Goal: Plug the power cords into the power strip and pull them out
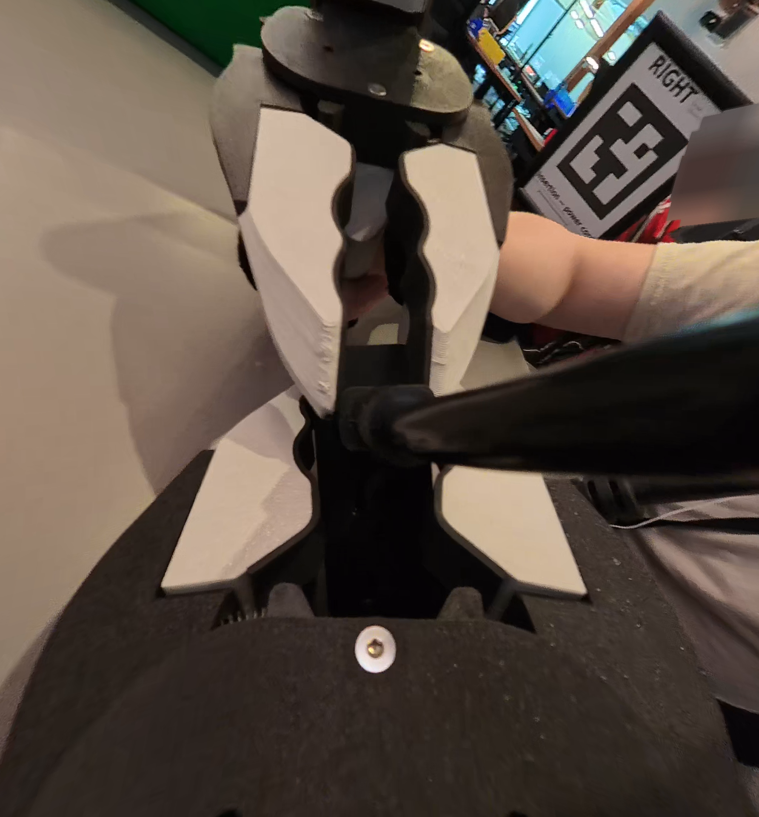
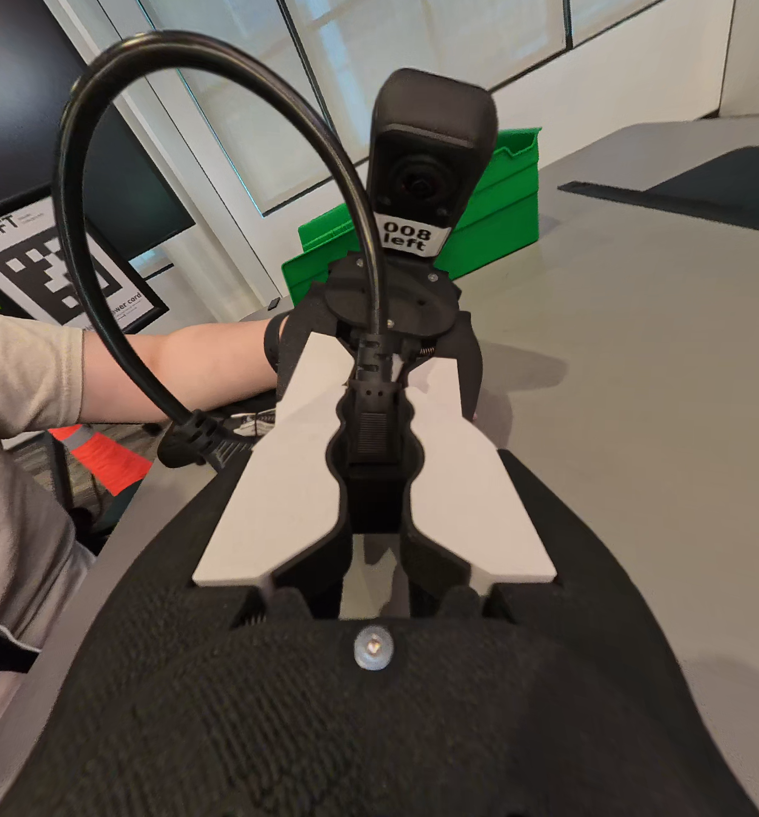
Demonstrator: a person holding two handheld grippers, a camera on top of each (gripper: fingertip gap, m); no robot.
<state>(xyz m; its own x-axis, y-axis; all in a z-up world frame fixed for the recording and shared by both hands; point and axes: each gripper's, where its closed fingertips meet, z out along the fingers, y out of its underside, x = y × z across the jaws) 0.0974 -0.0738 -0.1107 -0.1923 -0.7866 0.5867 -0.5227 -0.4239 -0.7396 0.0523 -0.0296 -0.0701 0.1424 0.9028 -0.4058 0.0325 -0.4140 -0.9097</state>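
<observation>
Right wrist view: gripper (image 2: 373,424) around plug (image 2: 372,435).

A grey table (image 2: 634,398) carries a green bin (image 2: 501,212) before tall bright windows (image 2: 369,66).

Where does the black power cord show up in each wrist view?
Left wrist view: power cord comes in blurred from the right edge, ending at centre.
Right wrist view: its plug sits centre between white fingers; cable arcs up and left.
Shared landmark: left gripper and right gripper meeting tip to tip.
</observation>
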